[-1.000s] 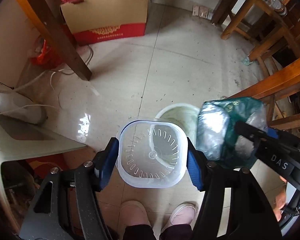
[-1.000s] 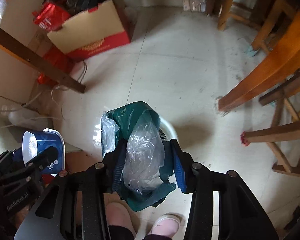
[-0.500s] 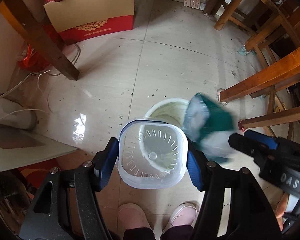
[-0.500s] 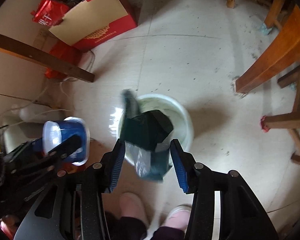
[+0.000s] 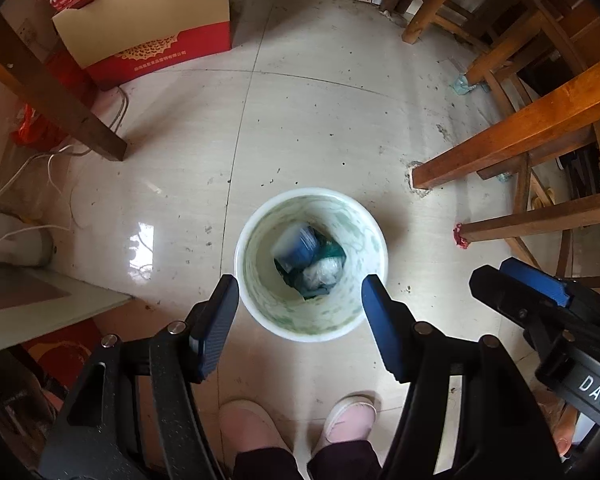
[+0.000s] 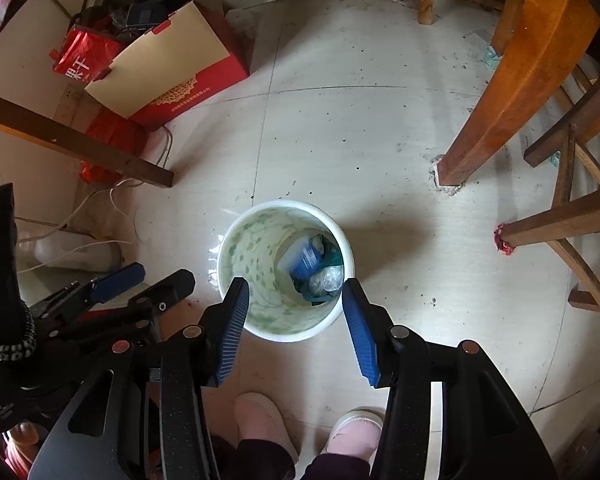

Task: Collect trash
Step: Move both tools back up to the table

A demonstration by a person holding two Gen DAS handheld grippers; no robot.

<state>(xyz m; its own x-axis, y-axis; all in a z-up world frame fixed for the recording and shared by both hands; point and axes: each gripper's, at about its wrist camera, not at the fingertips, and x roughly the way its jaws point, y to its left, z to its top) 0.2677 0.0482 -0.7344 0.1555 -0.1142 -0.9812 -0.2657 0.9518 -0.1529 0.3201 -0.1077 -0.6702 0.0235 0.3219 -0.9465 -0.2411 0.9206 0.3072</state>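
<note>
**Trash bin: 2 items in, both grippers empty**

Progress: we judge the drop finished. The white bin (image 5: 311,332) stands on the tiled floor just ahead of our feet, and both pieces of trash lie at its bottom.

Contents, counted:
- 1 blue plastic container (image 5: 296,246), on its side, touching the bag.
- 1 green plastic bag (image 5: 320,274), crumpled beside it.

Grippers, counted: 2.
- Left gripper (image 5: 300,320): jaws apart, nothing between the pads, hanging over the bin.
- Right gripper (image 6: 296,320): jaws apart, likewise empty, over the same bin.

Remaining: we see no further loose wrapper within reach. A small pale scrap (image 5: 462,86) lies by a far table leg; whether it counts as trash we cannot tell.
</note>
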